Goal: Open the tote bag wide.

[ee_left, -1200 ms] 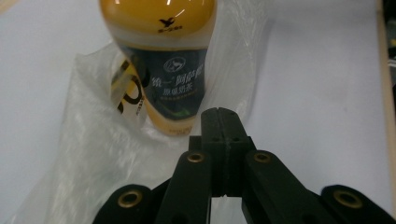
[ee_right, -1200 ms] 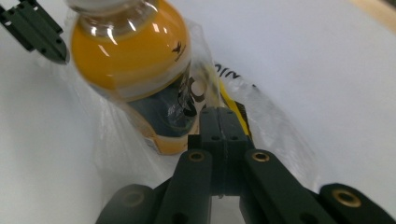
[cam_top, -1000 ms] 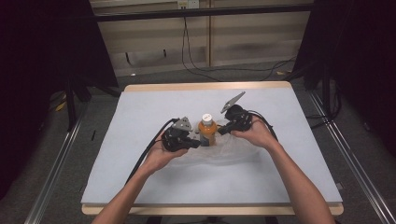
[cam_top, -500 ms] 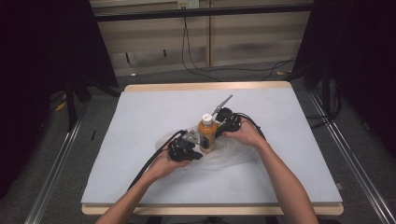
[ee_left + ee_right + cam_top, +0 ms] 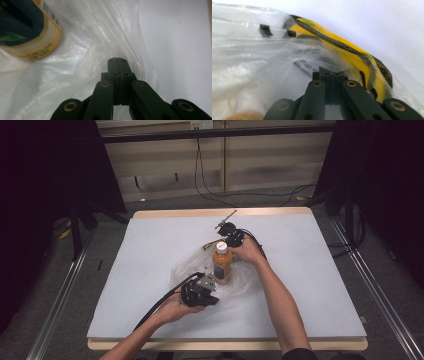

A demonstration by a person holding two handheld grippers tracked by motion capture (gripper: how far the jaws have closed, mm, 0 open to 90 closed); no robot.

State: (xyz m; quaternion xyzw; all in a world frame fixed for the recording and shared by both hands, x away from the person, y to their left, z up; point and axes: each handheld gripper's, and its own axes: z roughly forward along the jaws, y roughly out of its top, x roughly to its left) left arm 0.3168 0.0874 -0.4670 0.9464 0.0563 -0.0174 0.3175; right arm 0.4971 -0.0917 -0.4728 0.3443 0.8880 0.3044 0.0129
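Note:
An orange juice bottle (image 5: 222, 265) with a white cap stands upright inside a crumpled clear plastic bag (image 5: 184, 270) in the middle of the white table. My left gripper (image 5: 214, 298) sits just near-left of the bottle, shut on the bag's near edge. In the left gripper view its jaws (image 5: 117, 61) pinch the film (image 5: 75, 60), with the bottle's base (image 5: 27, 32) at upper left. My right gripper (image 5: 216, 245) is behind the bottle, shut on the bag's far edge. There the jaws (image 5: 328, 73) clamp the film beside a yellow and black printed strip (image 5: 344, 48).
The white table sheet (image 5: 310, 285) has bare room on all sides of the bag. Black cables (image 5: 160, 307) trail from both grippers. Metal rails (image 5: 60, 305) run along the table's left and right sides. Wires hang on the back wall (image 5: 210, 175).
My left gripper has drawn back toward the near edge with the bag's edge. My right gripper has shifted left and farther back, behind the bottle. The bag now spreads wider around the bottle.

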